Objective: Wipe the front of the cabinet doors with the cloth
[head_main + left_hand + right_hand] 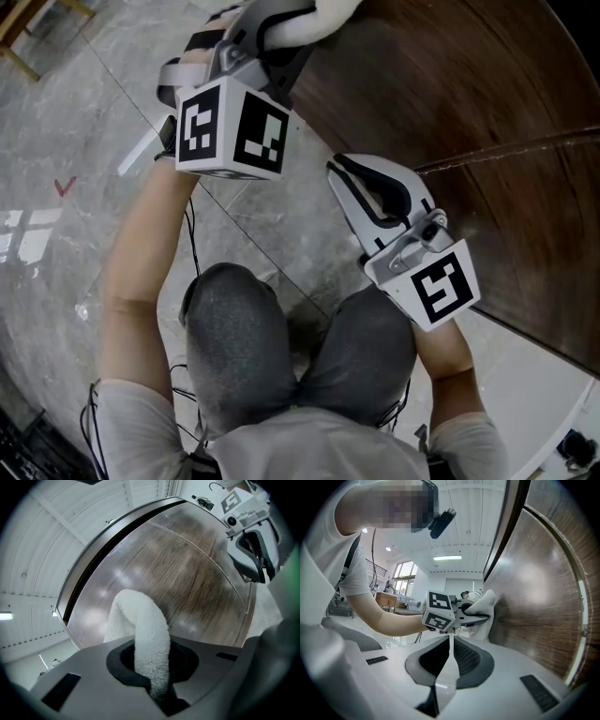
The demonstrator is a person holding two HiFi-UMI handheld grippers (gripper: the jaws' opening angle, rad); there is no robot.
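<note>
The white fluffy cloth (145, 630) is clamped in my left gripper (154, 688), which is shut on it. The cloth's free end is pressed against the dark wood cabinet door (187, 569). In the head view the left gripper (272, 37) reaches up to the door (450, 84) with the cloth (323, 11) at its tip. My right gripper (337, 169) hangs lower, beside the door, shut and empty. In the right gripper view its jaws meet in a thin line at the right gripper (451, 637), and the cloth (485, 606) shows against the door (534, 592).
A grey marble floor (75, 112) lies under me, with the person's knees (234, 328) bent in front of the cabinet. A seam (506, 148) divides the door panels. A white plinth (525, 375) runs along the cabinet's foot. A wooden furniture leg (19, 42) stands far left.
</note>
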